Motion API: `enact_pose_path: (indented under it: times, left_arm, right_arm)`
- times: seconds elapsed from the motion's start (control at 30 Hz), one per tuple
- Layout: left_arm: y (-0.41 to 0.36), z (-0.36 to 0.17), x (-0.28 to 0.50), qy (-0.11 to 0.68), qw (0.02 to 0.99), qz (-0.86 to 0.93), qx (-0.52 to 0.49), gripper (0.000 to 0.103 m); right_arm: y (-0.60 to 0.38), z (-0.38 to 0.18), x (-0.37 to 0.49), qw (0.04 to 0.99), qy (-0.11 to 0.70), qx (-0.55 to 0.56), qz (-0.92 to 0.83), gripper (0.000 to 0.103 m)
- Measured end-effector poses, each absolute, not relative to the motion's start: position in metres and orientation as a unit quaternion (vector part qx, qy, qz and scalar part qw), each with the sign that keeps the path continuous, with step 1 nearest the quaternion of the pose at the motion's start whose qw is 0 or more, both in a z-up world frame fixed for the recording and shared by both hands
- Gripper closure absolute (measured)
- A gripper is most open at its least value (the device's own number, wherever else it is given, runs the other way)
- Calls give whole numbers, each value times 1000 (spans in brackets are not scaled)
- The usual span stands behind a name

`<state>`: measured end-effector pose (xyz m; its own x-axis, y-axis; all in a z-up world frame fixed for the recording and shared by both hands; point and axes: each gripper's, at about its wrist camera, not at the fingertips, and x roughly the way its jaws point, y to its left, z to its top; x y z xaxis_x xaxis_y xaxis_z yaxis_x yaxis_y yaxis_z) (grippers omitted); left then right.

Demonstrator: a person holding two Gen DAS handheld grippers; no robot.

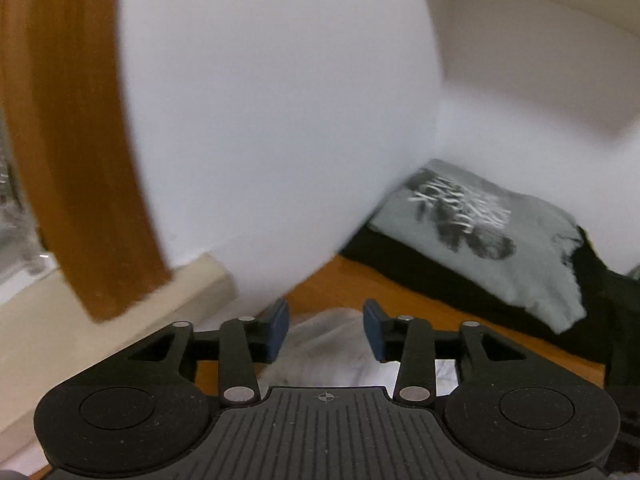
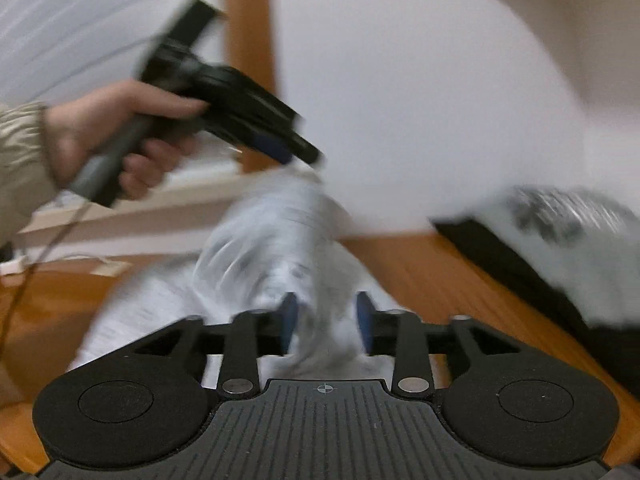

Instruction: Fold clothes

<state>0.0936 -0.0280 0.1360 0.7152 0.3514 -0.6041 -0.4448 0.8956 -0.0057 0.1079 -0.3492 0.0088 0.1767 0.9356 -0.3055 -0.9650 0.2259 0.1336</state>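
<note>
A white garment (image 2: 272, 248) lies crumpled on the wooden floor (image 2: 448, 276), blurred by motion. My right gripper (image 2: 326, 322) is open, its blue pads either side of a raised fold of that garment. My left gripper (image 1: 325, 330) is open above the same white cloth (image 1: 332, 348). It also shows in the right wrist view (image 2: 298, 150), held in a hand at the upper left, just above the garment's far end. A folded grey printed shirt (image 1: 492, 236) rests on a black garment (image 1: 420, 272) at the right.
A white wall corner (image 1: 280, 120) stands close ahead, with a wooden door frame (image 1: 72, 152) on the left and a beige skirting board (image 1: 120, 304) below. A thin cable (image 2: 36, 264) runs over the floor at the left.
</note>
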Motion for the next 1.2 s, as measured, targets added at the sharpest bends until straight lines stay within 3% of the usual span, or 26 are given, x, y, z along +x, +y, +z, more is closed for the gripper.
enact_pose_path:
  times: [0.13,0.37,0.47,0.7,0.77,0.8,1.0,1.07,1.13,1.2]
  left_arm:
    - [-24,127,77,302,925,216,-78,47]
    - [-15,102,18,301,922,234,-71,45]
    - [-9,90,-3,303,920,239,-65,45]
    - [6,70,-25,282,931,221,-76,41]
    - [10,67,-27,277,934,211,-78,41]
    - [13,66,-28,274,936,206,-79,41]
    - [23,58,-38,266,941,188,-90,41]
    - [26,55,-40,271,940,186,-90,41]
    - [30,52,-43,278,939,182,-95,41]
    - [32,48,-46,283,937,183,-92,41]
  right_arm:
    - [-349,6,121,757,189,-33,625,54]
    - [-343,22,103,749,195,-13,633,53]
    - [-339,30,94,758,193,-35,621,48]
    - [-317,22,106,790,229,-47,567,48]
    - [-314,22,108,791,232,-44,564,67]
    - [-314,22,109,793,232,-47,562,100]
    - [-348,29,113,846,218,-60,483,98]
    - [-350,24,114,849,233,-81,467,90]
    - [-352,25,110,859,226,-95,449,69]
    - [-355,33,103,871,198,-95,440,67]
